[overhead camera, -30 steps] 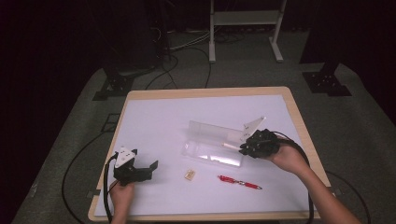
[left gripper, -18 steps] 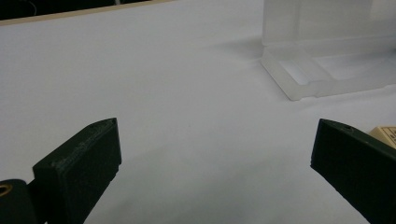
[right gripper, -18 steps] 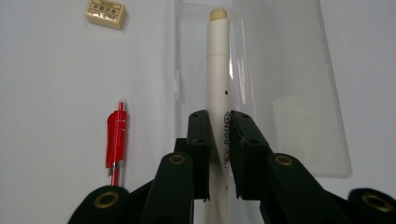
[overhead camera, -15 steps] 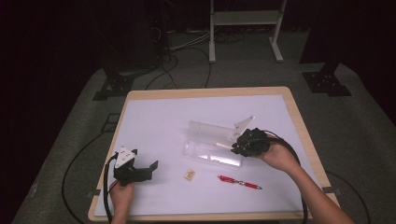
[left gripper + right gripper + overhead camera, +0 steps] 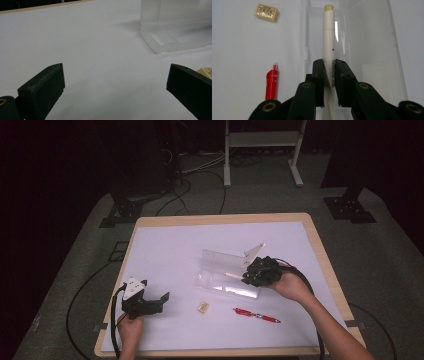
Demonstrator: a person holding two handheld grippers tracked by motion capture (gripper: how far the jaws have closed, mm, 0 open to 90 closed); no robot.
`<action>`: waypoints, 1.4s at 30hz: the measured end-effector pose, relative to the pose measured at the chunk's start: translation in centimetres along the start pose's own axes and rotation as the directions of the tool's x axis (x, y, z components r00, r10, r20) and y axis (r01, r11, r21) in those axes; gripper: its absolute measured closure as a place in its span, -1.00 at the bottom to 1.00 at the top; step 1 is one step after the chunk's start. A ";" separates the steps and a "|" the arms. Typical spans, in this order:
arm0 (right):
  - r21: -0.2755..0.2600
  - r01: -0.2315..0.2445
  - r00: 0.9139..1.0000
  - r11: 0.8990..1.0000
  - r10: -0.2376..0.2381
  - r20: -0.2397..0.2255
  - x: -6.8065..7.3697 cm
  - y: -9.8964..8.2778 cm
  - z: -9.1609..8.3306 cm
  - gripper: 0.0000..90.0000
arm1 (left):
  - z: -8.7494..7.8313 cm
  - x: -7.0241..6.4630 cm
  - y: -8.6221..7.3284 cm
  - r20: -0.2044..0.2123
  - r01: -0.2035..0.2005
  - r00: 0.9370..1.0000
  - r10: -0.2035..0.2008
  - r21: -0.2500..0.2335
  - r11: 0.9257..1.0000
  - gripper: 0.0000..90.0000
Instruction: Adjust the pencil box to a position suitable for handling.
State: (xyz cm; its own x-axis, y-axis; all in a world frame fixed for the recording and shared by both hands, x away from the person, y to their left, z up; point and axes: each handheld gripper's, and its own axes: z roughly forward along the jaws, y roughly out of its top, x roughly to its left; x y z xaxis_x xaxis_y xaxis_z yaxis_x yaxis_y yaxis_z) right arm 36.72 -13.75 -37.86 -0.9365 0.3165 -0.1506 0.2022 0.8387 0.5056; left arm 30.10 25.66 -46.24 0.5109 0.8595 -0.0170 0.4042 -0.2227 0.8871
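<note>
Holding: right gripper is clenched on a white pen, jaws pressing its barrel on both sides.
Pen position: it points away from the gripper, its tan tip over the open clear case at the middle of the table.
Idle claw: left gripper is released, jaws wide apart with nothing between them, low over the near left of the white mat.
Step, as I judge it: laying the pen into the tray of the case.
Doing it well: keep the barrel parallel to the long side of the tray, lower it until it lies flat on the floor, and release only then; a tilted pen could catch the raised lid or the rim.
Risk: the case is light and unheld, so a sideways push could slide it.
Pens: two, the white one held and a red pen lying on the mat, near side of the case.
Erasers: one, left of the red pen.
Cases: one.
</note>
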 end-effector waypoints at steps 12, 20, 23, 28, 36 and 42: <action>0.012 0.023 1.000 1.000 -0.023 -0.005 -0.1 1.4 1.1 0.74 | 0.0 0.0 0.0 0.001 -0.001 1.000 0.001 0.000 1.000 -0.97; 0.016 0.024 1.000 1.000 -0.024 -0.003 -0.3 1.8 1.4 0.74 | 0.0 0.0 0.0 0.002 0.000 1.000 0.000 0.000 1.000 -0.97; 0.022 0.032 0.999 0.999 -0.032 -0.003 -0.4 1.9 1.6 0.74 | 0.0 0.0 0.0 0.002 0.000 1.000 0.000 0.001 1.000 -0.97; 0.030 0.025 1.000 0.999 -0.025 -0.014 -0.6 2.2 2.1 0.74 | 0.0 0.0 0.0 0.001 0.000 1.000 0.000 0.002 1.000 -0.97; 0.043 0.032 0.999 0.999 -0.031 -0.028 -0.7 2.5 3.3 0.74 | 0.0 0.1 0.0 0.002 -0.006 1.000 0.006 0.004 1.000 -0.97; 0.051 0.031 0.999 0.998 -0.029 -0.035 -0.9 2.6 4.1 0.74 | 0.0 0.1 0.0 0.003 -0.005 1.000 0.005 0.003 1.000 -0.97</action>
State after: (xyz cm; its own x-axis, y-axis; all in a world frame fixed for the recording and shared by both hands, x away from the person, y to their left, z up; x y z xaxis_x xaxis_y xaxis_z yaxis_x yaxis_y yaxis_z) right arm 39.22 -10.05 -39.89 -0.9514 0.2765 -0.1356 0.1878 0.8698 0.4564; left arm 30.13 25.73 -46.22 0.5151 0.8570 -0.0136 0.4036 -0.2285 0.8859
